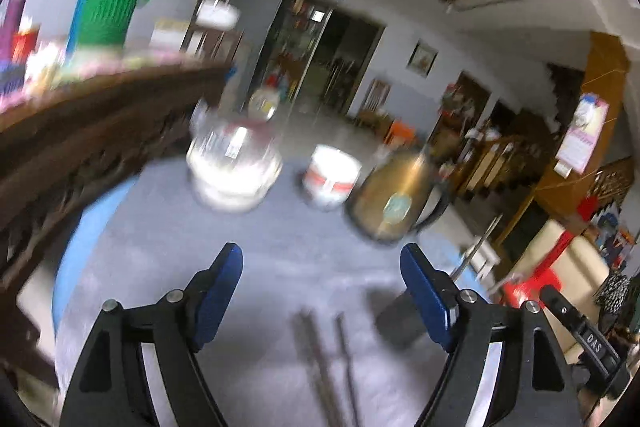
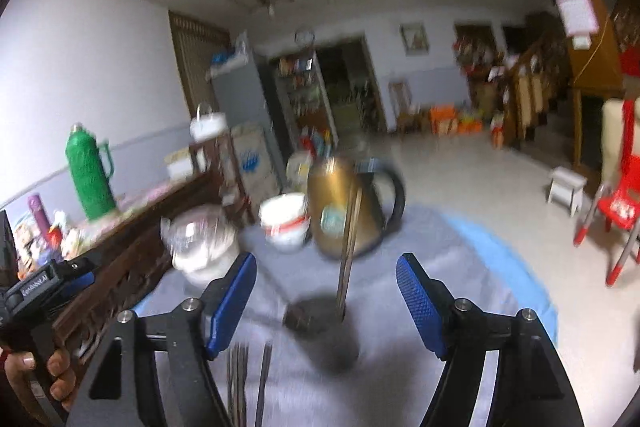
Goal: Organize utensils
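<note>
Both views are blurred by motion. Several dark chopsticks [image 1: 326,367] lie on the grey table between my left gripper's fingers; they also show at the lower left of the right wrist view [image 2: 248,383]. A dark holder [image 2: 316,319] stands on the table with chopsticks [image 2: 348,247] upright in it, ahead of my right gripper [image 2: 326,299]. The holder shows in the left wrist view [image 1: 400,315] too. My left gripper [image 1: 322,283] is open and empty. My right gripper is open and empty.
A gold kettle [image 2: 348,207], a white tub with a red band [image 2: 286,221] and a clear lidded container [image 2: 200,247] stand at the table's far side. A dark wooden cabinet [image 2: 132,251] with a green thermos [image 2: 88,179] is at left. Red chair [image 2: 616,215] at right.
</note>
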A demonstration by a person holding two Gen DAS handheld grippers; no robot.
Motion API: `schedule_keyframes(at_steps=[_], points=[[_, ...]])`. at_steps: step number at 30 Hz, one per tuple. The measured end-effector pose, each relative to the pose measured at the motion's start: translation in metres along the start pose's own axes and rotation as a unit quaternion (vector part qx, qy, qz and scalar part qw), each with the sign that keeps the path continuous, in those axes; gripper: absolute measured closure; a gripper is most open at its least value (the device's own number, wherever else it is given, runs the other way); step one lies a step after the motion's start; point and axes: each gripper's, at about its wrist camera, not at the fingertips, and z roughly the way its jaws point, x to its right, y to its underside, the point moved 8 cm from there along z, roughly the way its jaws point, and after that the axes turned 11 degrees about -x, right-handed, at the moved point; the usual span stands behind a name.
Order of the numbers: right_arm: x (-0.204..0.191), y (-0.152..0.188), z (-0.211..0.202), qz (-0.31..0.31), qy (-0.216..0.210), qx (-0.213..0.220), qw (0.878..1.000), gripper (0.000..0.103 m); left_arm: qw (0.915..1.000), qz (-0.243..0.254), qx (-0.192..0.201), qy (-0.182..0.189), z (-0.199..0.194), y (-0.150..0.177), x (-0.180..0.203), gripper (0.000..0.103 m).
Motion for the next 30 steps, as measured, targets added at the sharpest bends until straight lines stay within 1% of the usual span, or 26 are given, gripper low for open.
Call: schedule_keyframes(at_steps=[2,3,4,5,6,7,8,9,10,11,13,17,20,22,23,24,25,27,28,30], points=[[0.000,0.024,0.024,0.007,-0.016,-0.060,0.998,0.027,0.9992,-0.013,-0.034,-0.016,0.015,0.024,-0.016,0.022],[0.000,0.039,0.040,0.012,-0.026,-0.100,0.995,0.027,0.9983,-0.017,-0.050,-0.022,0.021,0.036,-0.021,0.022],[0.000,0.057,0.057,0.018,-0.037,-0.144,0.989,0.027,0.9962,-0.027,-0.078,-0.030,0.031,0.054,-0.030,0.022],[0.000,0.074,0.071,0.023,-0.043,-0.179,0.983,0.028,0.9948,-0.031,-0.091,-0.033,0.035,0.064,-0.034,0.022],[0.001,0.085,0.079,0.025,-0.045,-0.198,0.979,0.029,0.9914,-0.036,-0.119,-0.041,0.044,0.082,-0.041,0.022],[0.000,0.098,0.089,0.025,-0.048,-0.223,0.973,0.033,0.9888,-0.038,-0.136,-0.047,0.050,0.092,-0.045,0.022],[-0.003,0.110,0.098,0.025,-0.053,-0.246,0.968,0.044,0.9852,-0.041,-0.157,-0.054,0.056,0.104,-0.049,0.022],[-0.004,0.118,0.105,0.028,-0.058,-0.261,0.963,0.057,0.9826,-0.042,-0.171,-0.058,0.060,0.113,-0.050,0.022],[-0.006,0.126,0.111,0.031,-0.063,-0.274,0.959,0.062,0.9809,-0.044,-0.179,-0.062,0.062,0.120,-0.051,0.022],[-0.010,0.133,0.117,0.030,-0.066,-0.286,0.956,0.064,0.9788,-0.046,-0.189,-0.064,0.066,0.126,-0.051,0.022],[-0.021,0.140,0.125,0.020,-0.068,-0.294,0.953,0.064,0.9773,-0.043,-0.198,-0.061,0.070,0.131,-0.046,0.022],[-0.043,0.145,0.137,-0.005,-0.073,-0.310,0.948,0.064,0.9780,-0.027,-0.198,-0.059,0.072,0.130,-0.033,0.022],[-0.057,0.149,0.148,-0.025,-0.068,-0.318,0.945,0.064,0.9773,-0.026,-0.202,-0.058,0.075,0.134,-0.032,0.022],[-0.066,0.149,0.159,-0.036,-0.061,-0.323,0.944,0.066,0.9765,-0.030,-0.205,-0.058,0.075,0.134,-0.036,0.022],[-0.068,0.151,0.163,-0.042,-0.053,-0.328,0.942,0.070,0.9762,-0.033,-0.206,-0.058,0.075,0.134,-0.037,0.022],[-0.069,0.152,0.167,-0.045,-0.047,-0.333,0.941,0.076,0.9760,-0.035,-0.207,-0.058,0.075,0.135,-0.039,0.022],[-0.069,0.151,0.168,-0.050,-0.041,-0.328,0.942,0.079,0.9756,-0.038,-0.209,-0.057,0.076,0.134,-0.040,0.022],[-0.068,0.153,0.168,-0.056,-0.039,-0.334,0.940,0.091,0.9752,-0.040,-0.211,-0.055,0.079,0.133,-0.040,0.022],[-0.067,0.154,0.167,-0.057,-0.040,-0.336,0.939,0.095,0.9750,-0.040,-0.212,-0.054,0.080,0.133,-0.039,0.022],[-0.061,0.154,0.164,-0.063,-0.033,-0.336,0.939,0.095,0.9741,-0.038,-0.217,-0.051,0.085,0.132,-0.034,0.022]])
